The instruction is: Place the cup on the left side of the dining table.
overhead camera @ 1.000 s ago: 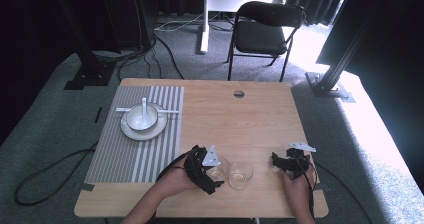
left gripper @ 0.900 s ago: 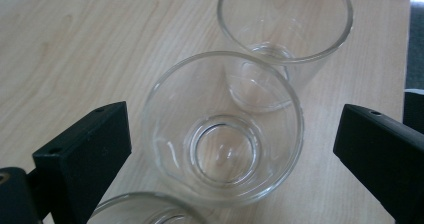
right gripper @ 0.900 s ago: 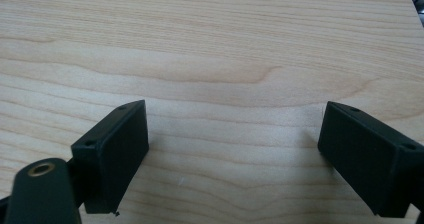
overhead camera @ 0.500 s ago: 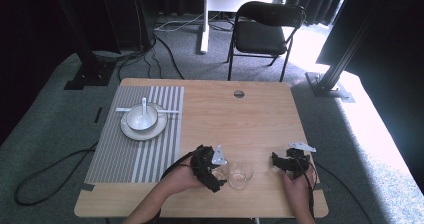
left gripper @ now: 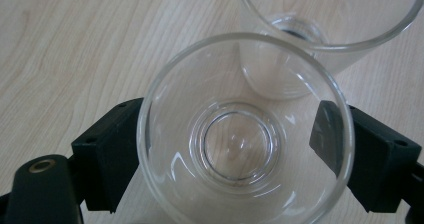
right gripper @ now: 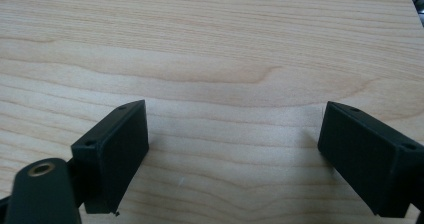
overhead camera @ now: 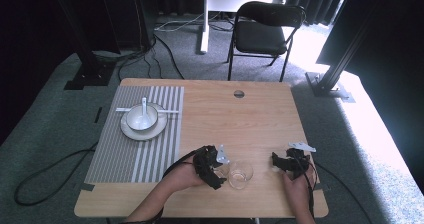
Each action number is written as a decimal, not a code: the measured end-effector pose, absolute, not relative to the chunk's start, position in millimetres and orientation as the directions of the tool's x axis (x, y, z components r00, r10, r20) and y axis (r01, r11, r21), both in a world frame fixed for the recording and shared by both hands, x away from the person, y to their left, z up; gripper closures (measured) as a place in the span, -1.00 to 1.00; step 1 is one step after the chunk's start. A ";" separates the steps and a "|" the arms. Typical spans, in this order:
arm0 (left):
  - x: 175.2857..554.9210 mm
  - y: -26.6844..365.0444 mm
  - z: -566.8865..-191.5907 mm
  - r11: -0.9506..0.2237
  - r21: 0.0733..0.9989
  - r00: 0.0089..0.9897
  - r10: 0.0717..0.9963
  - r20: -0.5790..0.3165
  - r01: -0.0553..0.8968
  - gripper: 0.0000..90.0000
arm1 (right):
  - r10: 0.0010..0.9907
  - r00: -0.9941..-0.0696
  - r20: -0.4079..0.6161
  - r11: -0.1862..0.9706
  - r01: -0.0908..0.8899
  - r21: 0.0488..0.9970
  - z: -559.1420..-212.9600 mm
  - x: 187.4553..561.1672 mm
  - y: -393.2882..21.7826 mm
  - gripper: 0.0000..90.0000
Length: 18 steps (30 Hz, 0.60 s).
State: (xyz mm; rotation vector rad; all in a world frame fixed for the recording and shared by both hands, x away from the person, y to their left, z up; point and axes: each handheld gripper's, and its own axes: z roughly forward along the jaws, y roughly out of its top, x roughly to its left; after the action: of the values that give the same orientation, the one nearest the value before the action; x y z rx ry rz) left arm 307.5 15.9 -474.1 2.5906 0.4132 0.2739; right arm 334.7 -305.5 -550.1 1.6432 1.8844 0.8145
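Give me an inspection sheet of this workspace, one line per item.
Surface: wooden table, striped placemat on its left.
Job's things: near glass between the left gripper's jaws; second glass just beyond.
Clutter: plate bearing bowl with spoon.
Grippers: left gripper around the near glass, grip unclear; right gripper open over bare wood.
Cables: floor cables left of table.
Surroundings: black folding chair, carpet.
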 end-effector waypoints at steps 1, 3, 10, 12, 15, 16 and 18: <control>306.8 14.6 -475.0 -0.840 0.492 0.937 0.328 0.125 0.228 -0.63 | 0.990 -0.141 0.011 0.089 0.686 0.722 -550.1 334.7 -305.6 -0.73; 308.2 14.2 -475.5 -0.842 0.481 0.935 0.336 0.112 0.245 -0.63 | 0.990 -0.141 0.011 0.090 0.687 0.721 -550.1 334.7 -305.6 -0.73; 308.4 14.0 -473.6 -0.830 0.480 0.925 0.369 0.090 0.285 -0.60 | 0.990 -0.141 0.012 0.089 0.686 0.722 -550.1 334.7 -305.5 -0.73; 307.3 13.3 -472.8 -0.834 0.476 0.925 0.367 0.098 0.280 -0.60 | 0.990 -0.141 0.011 0.090 0.686 0.722 -550.1 334.7 -305.5 -0.73; 306.8 13.2 -472.3 -0.834 0.472 0.924 0.371 0.097 0.285 -0.59 | 0.990 -0.141 0.011 0.089 0.686 0.722 -550.1 334.8 -305.5 -0.73; 307.5 13.4 -471.9 -0.837 0.466 0.927 0.365 0.086 0.286 -0.59 | 0.990 -0.141 0.011 0.089 0.686 0.722 -550.1 334.8 -305.5 -0.73; 307.0 13.6 -472.1 -0.837 0.469 0.929 0.361 0.086 0.282 -0.59 | 0.990 -0.141 0.011 0.090 0.686 0.722 -550.1 334.7 -305.6 -0.73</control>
State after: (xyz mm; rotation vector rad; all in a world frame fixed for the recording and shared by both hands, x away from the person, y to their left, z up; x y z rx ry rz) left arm 307.0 13.6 -472.1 2.6249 0.4629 0.2353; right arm 334.7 -305.6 -550.1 1.6432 1.8844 0.8144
